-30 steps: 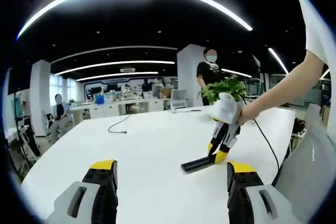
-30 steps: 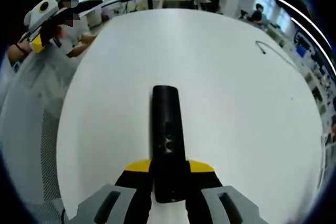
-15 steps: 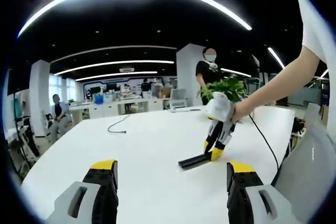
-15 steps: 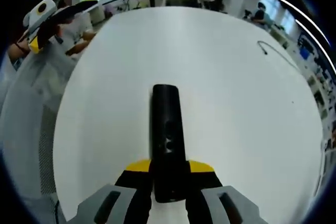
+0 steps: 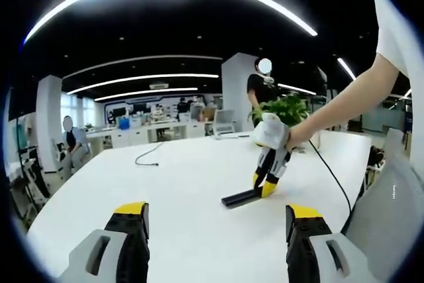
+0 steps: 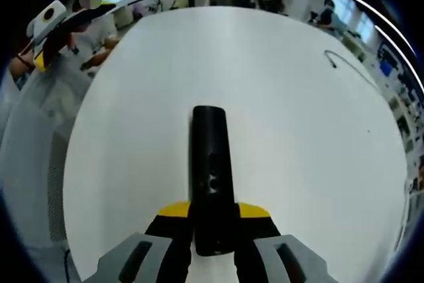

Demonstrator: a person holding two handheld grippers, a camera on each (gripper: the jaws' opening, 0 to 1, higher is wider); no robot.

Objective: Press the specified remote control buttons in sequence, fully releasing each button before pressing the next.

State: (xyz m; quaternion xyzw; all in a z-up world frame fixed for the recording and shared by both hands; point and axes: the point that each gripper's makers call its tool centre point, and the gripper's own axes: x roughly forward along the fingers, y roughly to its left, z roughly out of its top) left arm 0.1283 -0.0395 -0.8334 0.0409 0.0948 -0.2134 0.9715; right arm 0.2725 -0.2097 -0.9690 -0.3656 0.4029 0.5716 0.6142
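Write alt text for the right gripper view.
The right gripper clamps the near end of a black remote control, which points away over a white table. The left gripper shows at the upper left.

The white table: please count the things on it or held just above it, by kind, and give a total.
Remote control: 1, black, clamped in the right gripper
Cable: 1, dark, lying loose at the far side of the table
Potted plant: 1, green, at the far edge
Total: 3
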